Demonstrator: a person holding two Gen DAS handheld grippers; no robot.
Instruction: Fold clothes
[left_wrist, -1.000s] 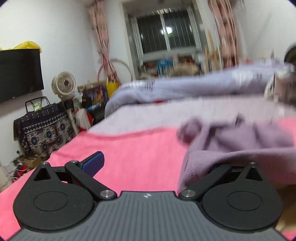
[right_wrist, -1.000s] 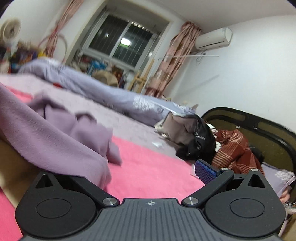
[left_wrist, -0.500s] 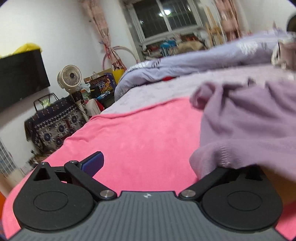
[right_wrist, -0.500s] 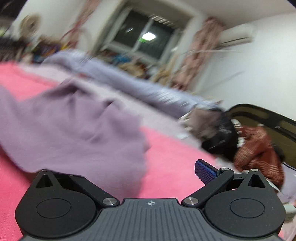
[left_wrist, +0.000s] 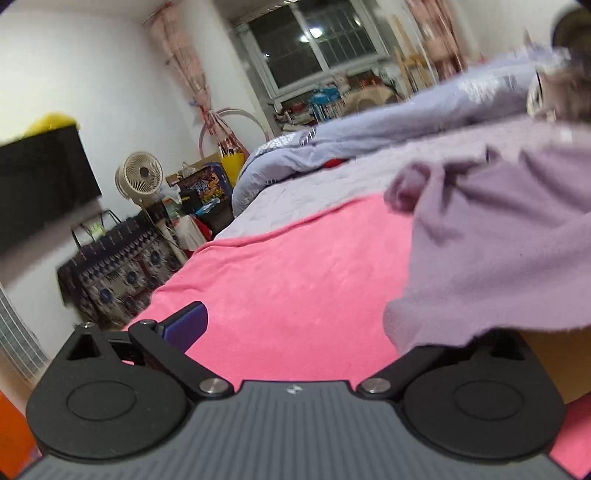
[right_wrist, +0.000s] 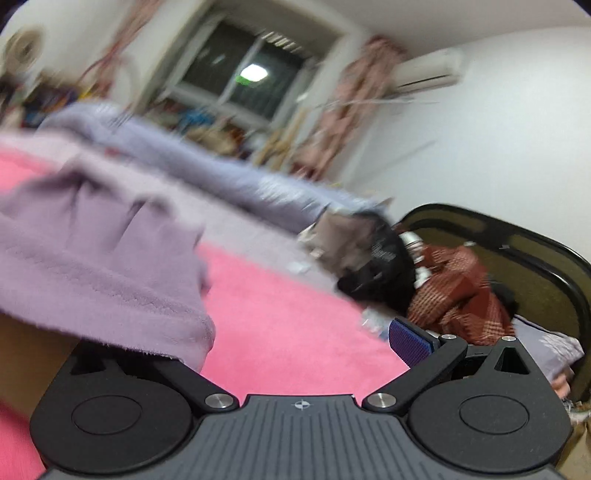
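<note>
A soft lilac fleece garment (left_wrist: 498, 240) lies bunched on a pink blanket (left_wrist: 295, 266) covering the bed, strung between the two tools. It drapes over the inner finger of each. The left gripper (left_wrist: 299, 328) and right gripper (right_wrist: 295, 343) both stand wide open, each with one blue pad (left_wrist: 184, 325) bare; neither visibly pinches cloth. Both sit equally near.
</note>
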